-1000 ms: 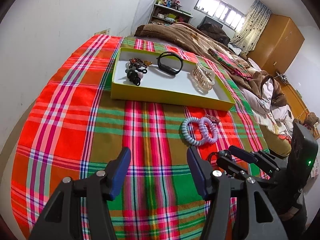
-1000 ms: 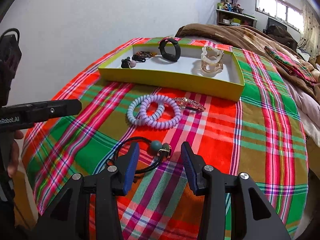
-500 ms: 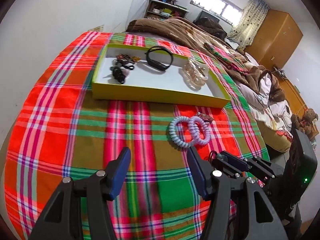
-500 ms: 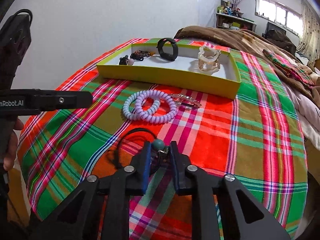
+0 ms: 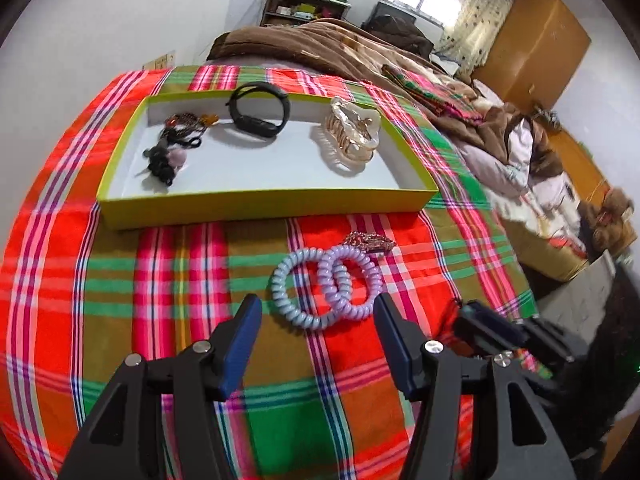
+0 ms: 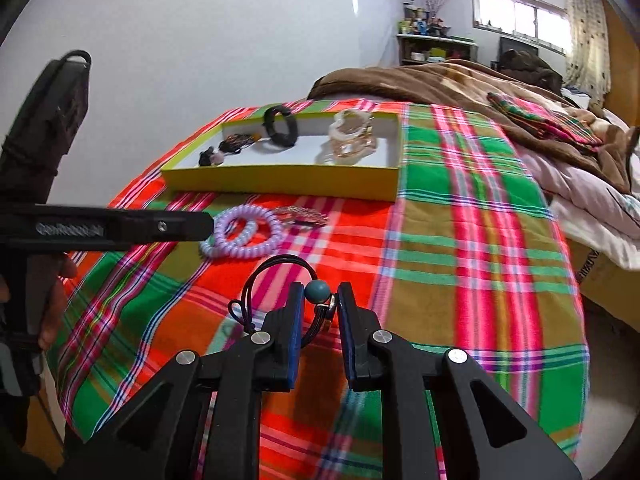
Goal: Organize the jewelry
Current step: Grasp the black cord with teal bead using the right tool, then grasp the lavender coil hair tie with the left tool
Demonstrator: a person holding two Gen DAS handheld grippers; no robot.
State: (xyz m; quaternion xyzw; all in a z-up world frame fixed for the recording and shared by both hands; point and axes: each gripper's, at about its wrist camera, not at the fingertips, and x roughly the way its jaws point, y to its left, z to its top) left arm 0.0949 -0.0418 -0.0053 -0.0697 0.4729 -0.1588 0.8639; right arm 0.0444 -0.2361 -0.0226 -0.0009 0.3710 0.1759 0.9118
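Observation:
My right gripper (image 6: 319, 300) is shut on a black cord hair tie with a teal bead (image 6: 317, 291) and holds it lifted above the plaid cloth. My left gripper (image 5: 318, 312) is open, low over the cloth, just before two pale spiral hair ties (image 5: 326, 286) that lie beside a sparkly clip (image 5: 370, 240). The spiral ties (image 6: 246, 232) also show in the right wrist view. The yellow tray (image 5: 260, 202) holds a black band (image 5: 258, 114), a clear claw clip (image 5: 352, 132) and dark hair ties (image 5: 172, 148). The right gripper shows at the left wrist view's right edge (image 5: 492, 330).
The plaid cloth (image 5: 80, 260) covers the table. A bed with brown blankets (image 6: 460, 80) lies behind and to the right. A white wall is on the left. The left gripper's body (image 6: 100, 228) crosses the right wrist view's left side.
My right gripper closed on the beaded hair tie and lifted it off the cloth. My left gripper moved forward toward the spiral ties and the tray.

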